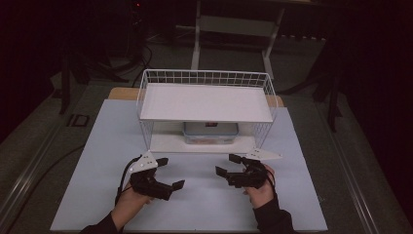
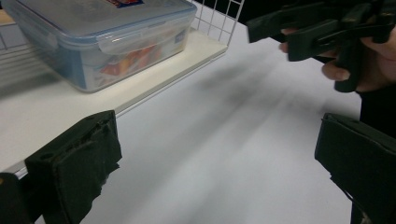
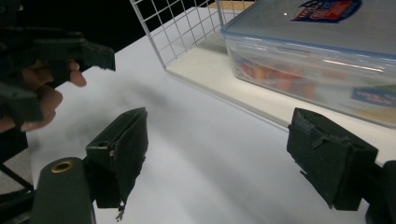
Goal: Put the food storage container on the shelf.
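A clear plastic food box (image 1: 211, 132) with a blue-rimmed lid sits on the lower shelf of a white wire rack (image 1: 204, 78); orange and red contents show through its wall (image 2: 123, 60) (image 3: 299, 77). My left gripper (image 1: 170, 171) rests on the table in front of the rack's left half, jaws wide apart with nothing between them (image 2: 215, 168). My right gripper (image 1: 229, 165) is in front of the rack's right half, open and empty as well (image 3: 217, 154). Each gripper points inward toward the other.
The rack stands at the back middle of a pale table top (image 1: 97, 161), with a flat white upper shelf (image 1: 204, 102) above the box. A dark floor, cables and a stand's legs lie beyond the table.
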A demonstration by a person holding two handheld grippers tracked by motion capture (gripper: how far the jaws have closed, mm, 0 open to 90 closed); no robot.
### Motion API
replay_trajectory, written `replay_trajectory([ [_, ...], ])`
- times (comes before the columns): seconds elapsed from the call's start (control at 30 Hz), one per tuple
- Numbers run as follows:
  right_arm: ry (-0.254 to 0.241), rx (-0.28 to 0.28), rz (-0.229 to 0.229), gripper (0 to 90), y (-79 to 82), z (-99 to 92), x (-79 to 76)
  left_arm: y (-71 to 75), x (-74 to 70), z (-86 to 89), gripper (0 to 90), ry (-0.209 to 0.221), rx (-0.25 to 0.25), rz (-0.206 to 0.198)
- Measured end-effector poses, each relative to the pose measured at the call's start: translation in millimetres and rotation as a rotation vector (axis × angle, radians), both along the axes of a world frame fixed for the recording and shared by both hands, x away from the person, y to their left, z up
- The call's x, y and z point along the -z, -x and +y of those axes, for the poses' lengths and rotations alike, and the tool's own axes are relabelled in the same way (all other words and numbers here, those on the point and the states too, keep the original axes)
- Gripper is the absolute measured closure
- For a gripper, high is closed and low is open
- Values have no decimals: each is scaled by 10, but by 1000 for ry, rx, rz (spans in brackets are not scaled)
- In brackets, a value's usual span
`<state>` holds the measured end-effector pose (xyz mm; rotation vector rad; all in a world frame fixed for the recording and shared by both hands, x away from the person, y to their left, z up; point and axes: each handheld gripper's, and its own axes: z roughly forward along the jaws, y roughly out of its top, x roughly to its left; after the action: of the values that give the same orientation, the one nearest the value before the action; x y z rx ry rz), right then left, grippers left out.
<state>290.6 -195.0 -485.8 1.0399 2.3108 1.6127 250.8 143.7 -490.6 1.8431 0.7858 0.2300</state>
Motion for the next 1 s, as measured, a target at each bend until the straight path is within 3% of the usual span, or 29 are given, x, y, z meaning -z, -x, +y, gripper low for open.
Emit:
replay_trajectory([
  [0.57,48,40,-62,202,386,-462,-15,157,-32,174,3,40,1,-18],
  [0.77,60,53,-75,200,469,-595,11,216,-20,264,3,21,-6,-35],
  [1.0,58,34,-100,188,563,-724,50,260,3,336,3,23,-10,-21],
])
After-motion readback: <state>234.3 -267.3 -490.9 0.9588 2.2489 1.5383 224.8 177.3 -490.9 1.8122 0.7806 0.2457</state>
